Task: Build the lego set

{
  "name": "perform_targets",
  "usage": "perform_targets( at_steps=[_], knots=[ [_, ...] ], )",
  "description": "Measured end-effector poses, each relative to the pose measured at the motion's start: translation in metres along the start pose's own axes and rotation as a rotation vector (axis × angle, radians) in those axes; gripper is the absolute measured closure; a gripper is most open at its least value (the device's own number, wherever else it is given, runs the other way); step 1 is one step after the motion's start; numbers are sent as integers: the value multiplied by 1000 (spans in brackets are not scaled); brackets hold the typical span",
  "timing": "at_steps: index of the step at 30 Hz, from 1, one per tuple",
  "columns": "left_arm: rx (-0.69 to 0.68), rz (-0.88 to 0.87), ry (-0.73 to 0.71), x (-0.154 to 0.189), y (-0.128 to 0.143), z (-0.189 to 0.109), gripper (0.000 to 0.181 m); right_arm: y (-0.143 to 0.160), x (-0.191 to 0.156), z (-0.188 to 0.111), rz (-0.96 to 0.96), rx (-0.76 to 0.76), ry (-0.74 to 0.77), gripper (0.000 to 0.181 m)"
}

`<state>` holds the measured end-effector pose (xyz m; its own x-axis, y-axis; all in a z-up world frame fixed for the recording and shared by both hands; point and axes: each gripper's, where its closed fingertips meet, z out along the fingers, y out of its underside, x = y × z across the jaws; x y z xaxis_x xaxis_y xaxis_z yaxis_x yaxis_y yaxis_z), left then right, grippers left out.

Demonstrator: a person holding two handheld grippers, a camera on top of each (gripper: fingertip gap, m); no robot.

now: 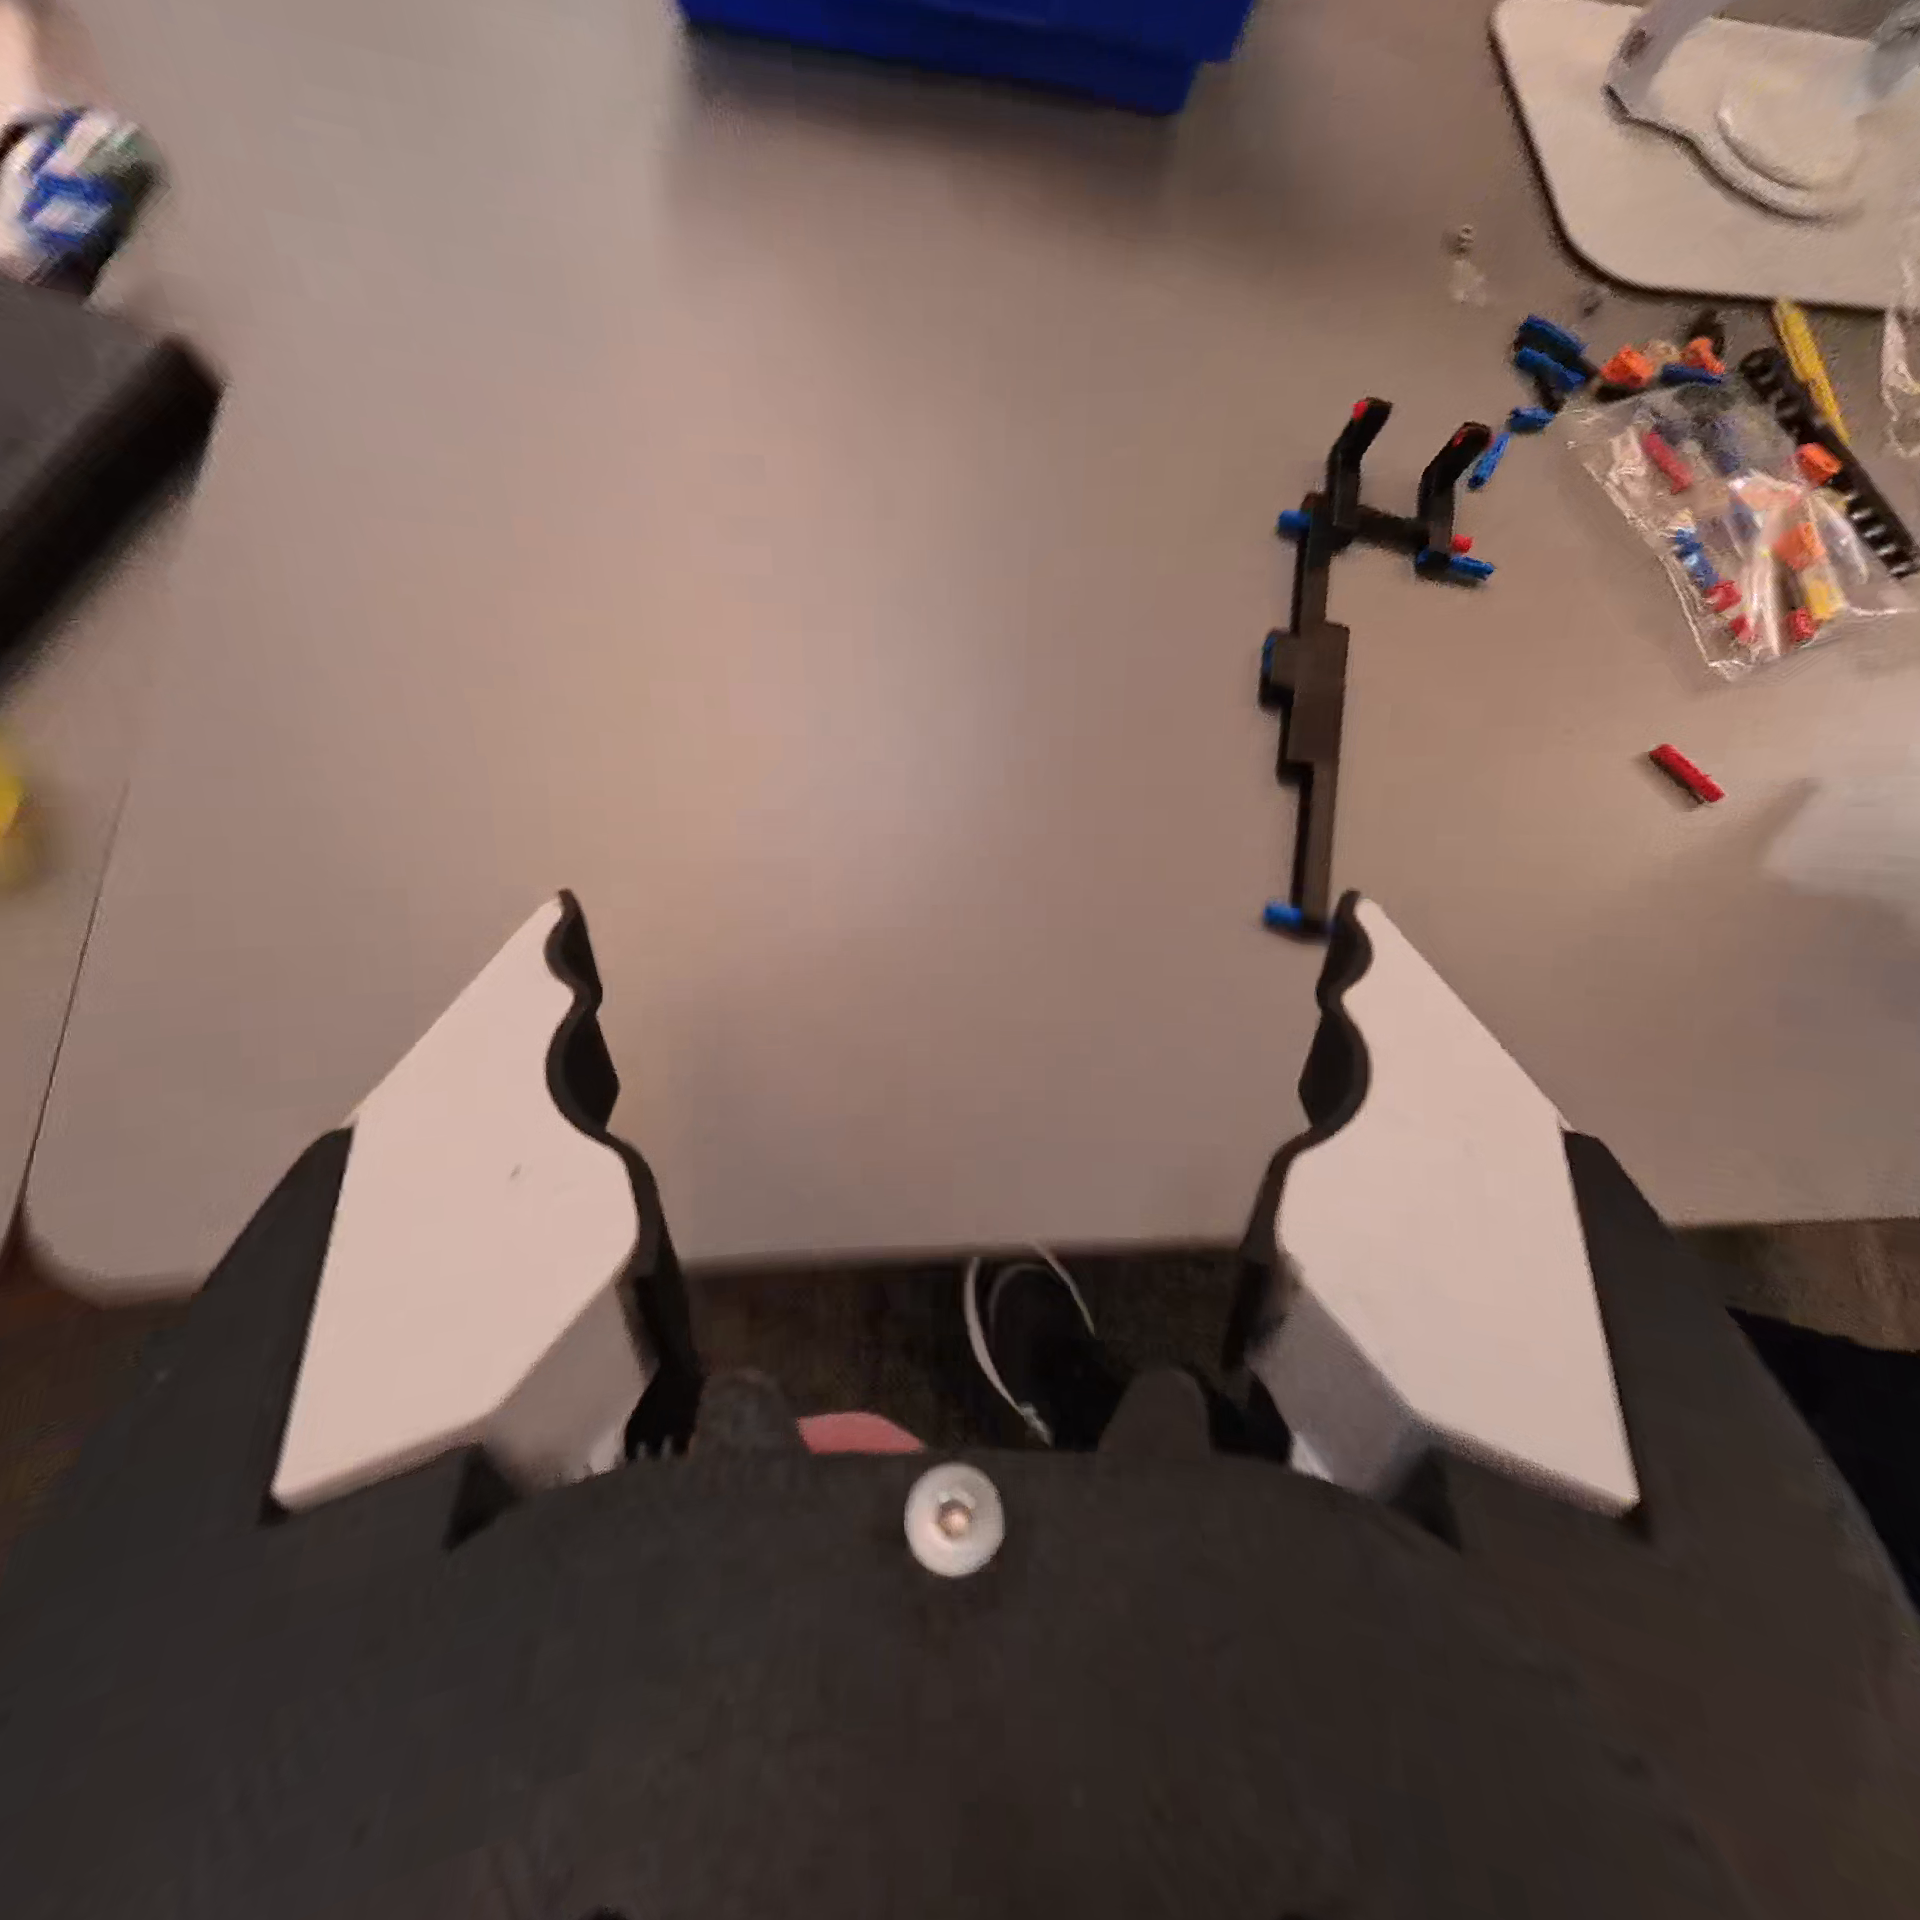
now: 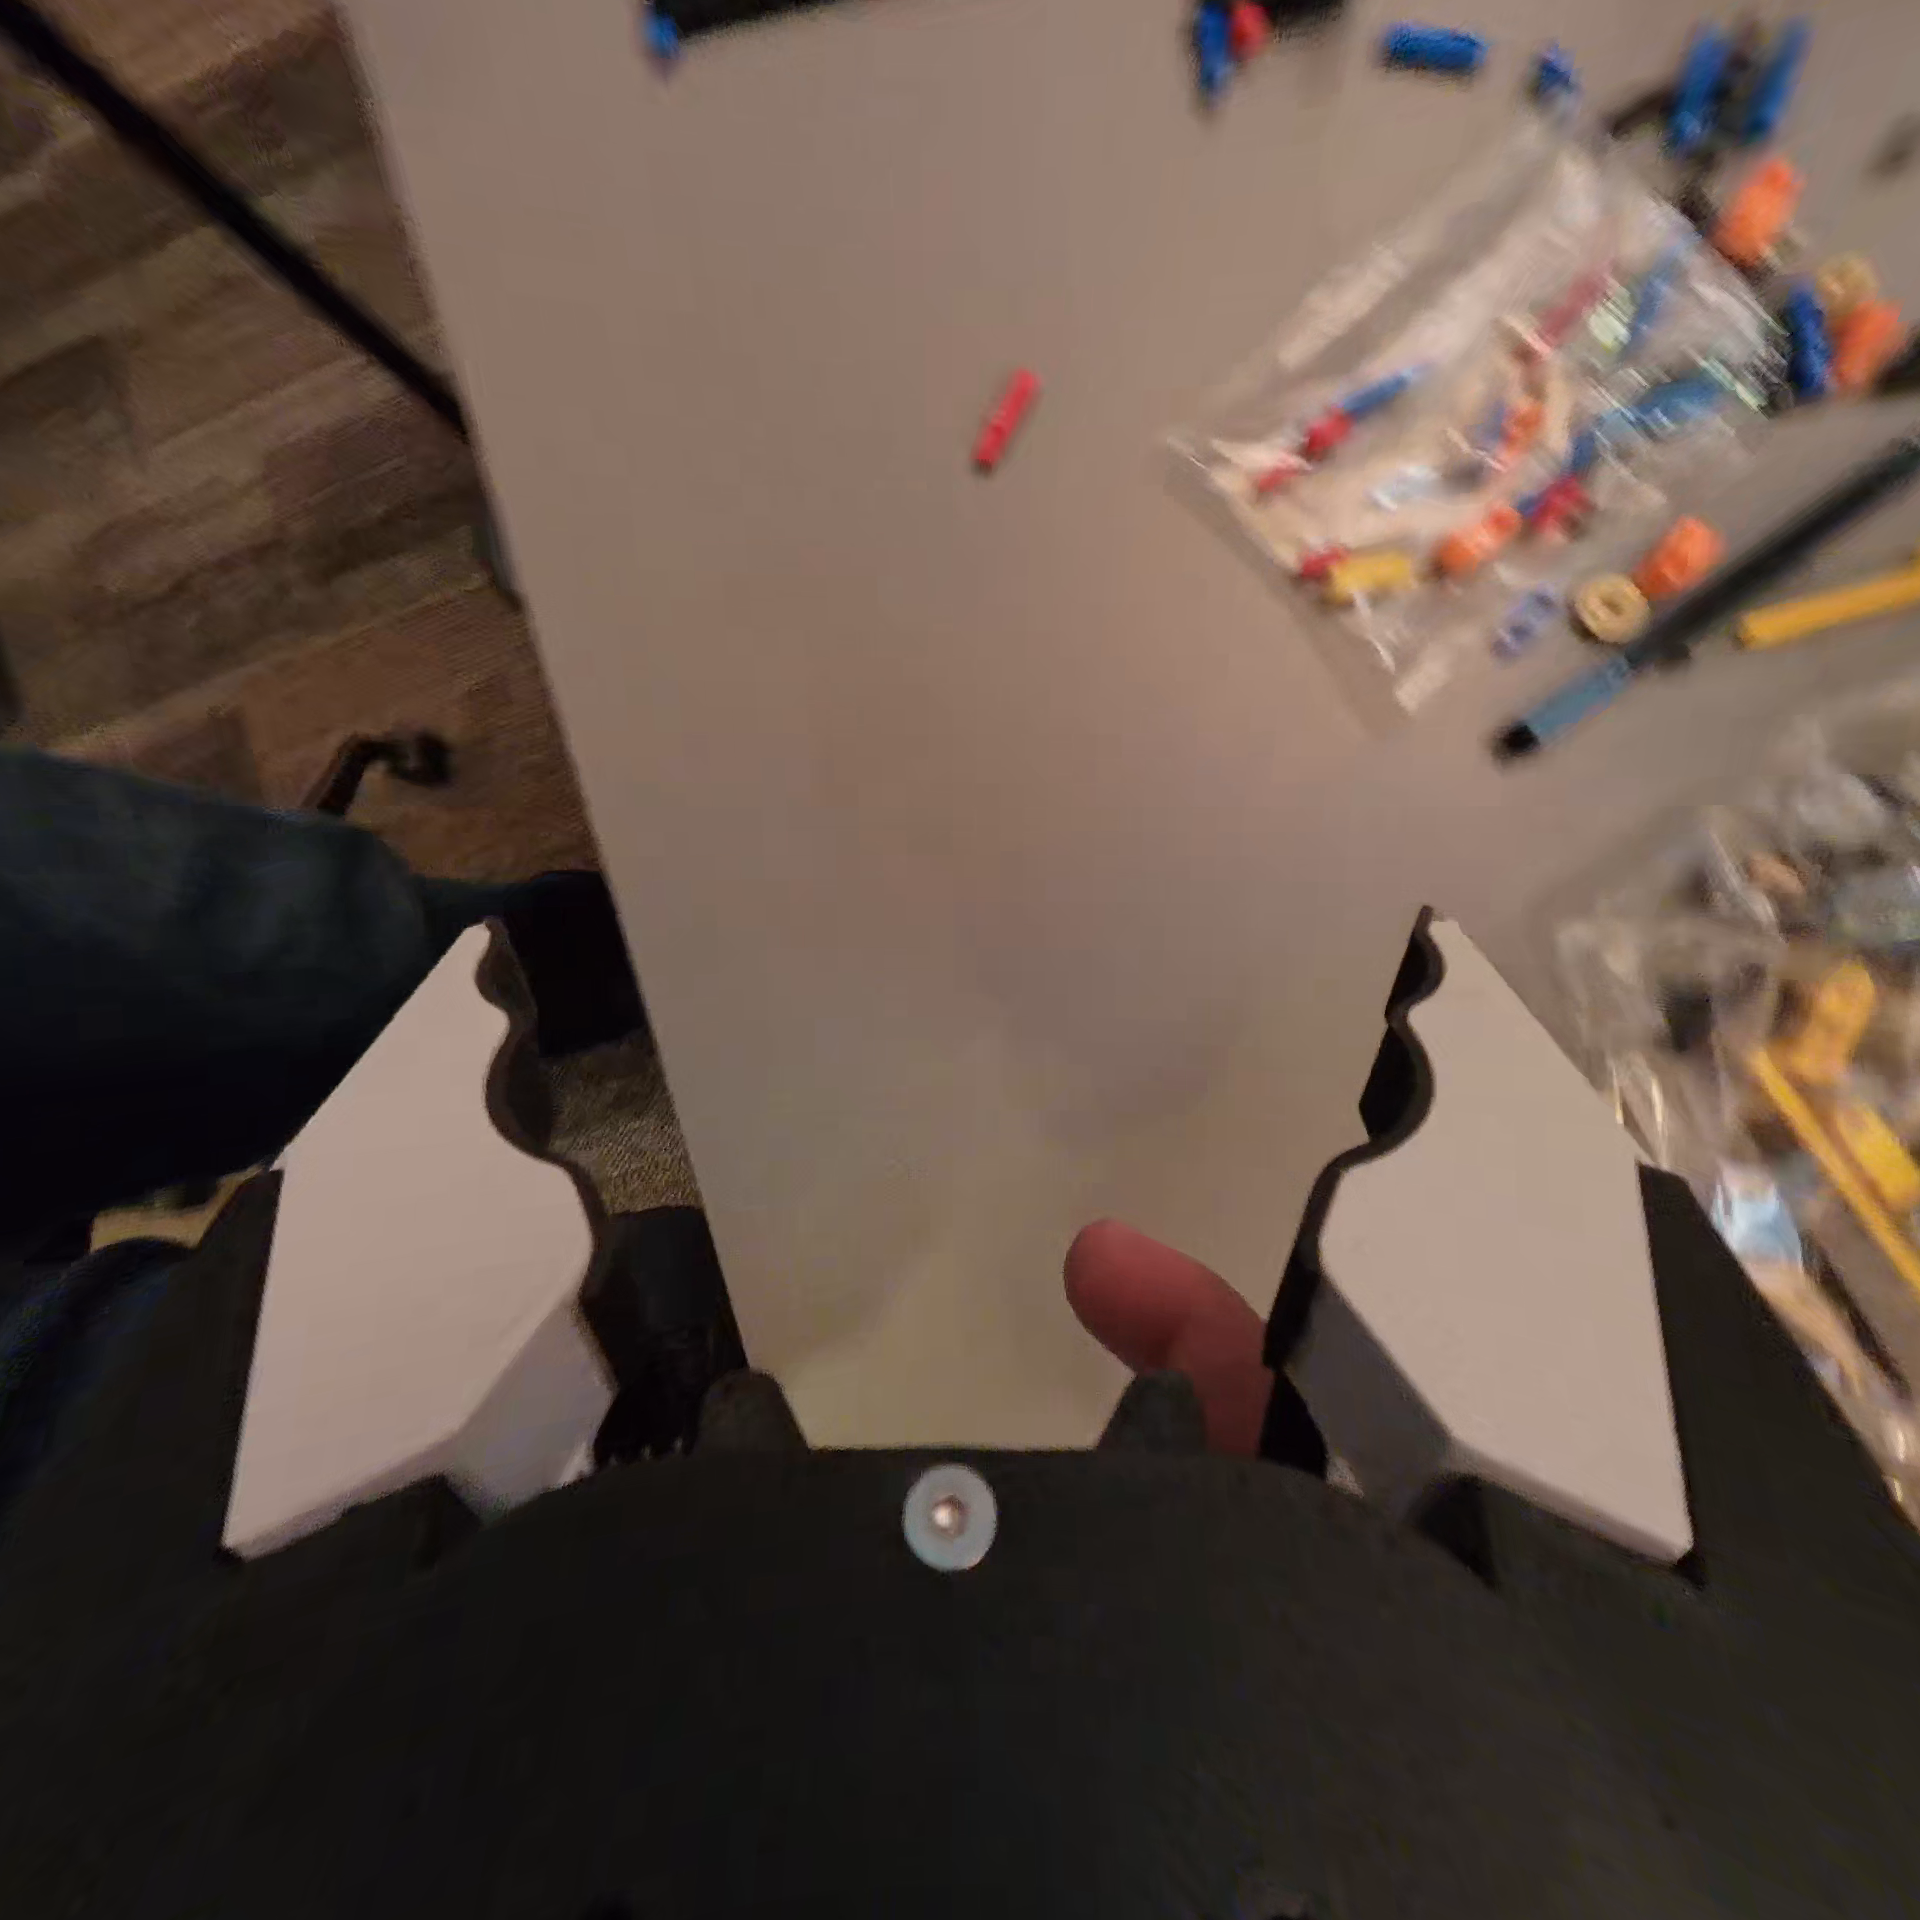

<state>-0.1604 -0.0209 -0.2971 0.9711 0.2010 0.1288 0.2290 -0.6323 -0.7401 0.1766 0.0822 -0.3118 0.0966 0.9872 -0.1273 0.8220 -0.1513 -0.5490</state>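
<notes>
A: Status on the left gripper [image 1: 961, 914]?
B: Jaws spread wide, nothing between them, hovering over the grey table [image 1: 831, 623]. The black lego assembly [image 1: 1320, 665] lies flat on the table, ahead and to the right; its near end with a blue pin sits just past the right fingertip [image 1: 1351, 935], contact unclear.
A: What does the assembly look like?
B: A long black beam with blue pins along it and 2 upswept black arms at the far end, red tips on them.
A: Loose parts?
B: A clear bag of mixed pieces [image 1: 1756, 520] further right of the assembly. A scatter of blue and orange pieces [image 1: 1600, 369] beyond the bag, and a black toothed strip [image 1: 1839, 468] beside it. A single red pin [image 1: 1685, 774] lies alone, right of the assembly.
A: Right gripper [image 2: 956, 940]?
B: Also released, jaws wide, empty. It hangs over the table edge: the left finger is over the floor, the right one over the table. A fingertip of the person [image 2: 1153, 1320] shows at the base, by the right jaw.
A: What's in reach there?
B: The red pin [image 2: 1006, 419] is straight ahead, well apart from the tips. The bag of pieces [image 2: 1475, 447] is ahead-right. A second bag [image 2: 1787, 1039] with yellow parts sits just right of the right finger. The view is blurred.
A: Anything else?
B: A blue bin [image 1: 966, 42] at the far edge, ahead of the left gripper.
</notes>
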Motion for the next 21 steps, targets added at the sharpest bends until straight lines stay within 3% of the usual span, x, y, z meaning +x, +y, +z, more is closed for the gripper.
perform_targets(
  at_steps=[5,10,16,21],
  knots=[
    [18,-252,-181,35,53,-96,52,-31,-41,1,-250,24,-266,26],
    [8,-435,-393,117,129,-171,55,-46,-67,-7,-508,18,-474,27],
    [-63,-669,-636,218,229,-244,56,-41,-99,-20,-704,-21,-636,33],
    [-144,-802,-867,282,304,-332,53,-24,-153,-18,-863,-65,-769,35]
  ],
)
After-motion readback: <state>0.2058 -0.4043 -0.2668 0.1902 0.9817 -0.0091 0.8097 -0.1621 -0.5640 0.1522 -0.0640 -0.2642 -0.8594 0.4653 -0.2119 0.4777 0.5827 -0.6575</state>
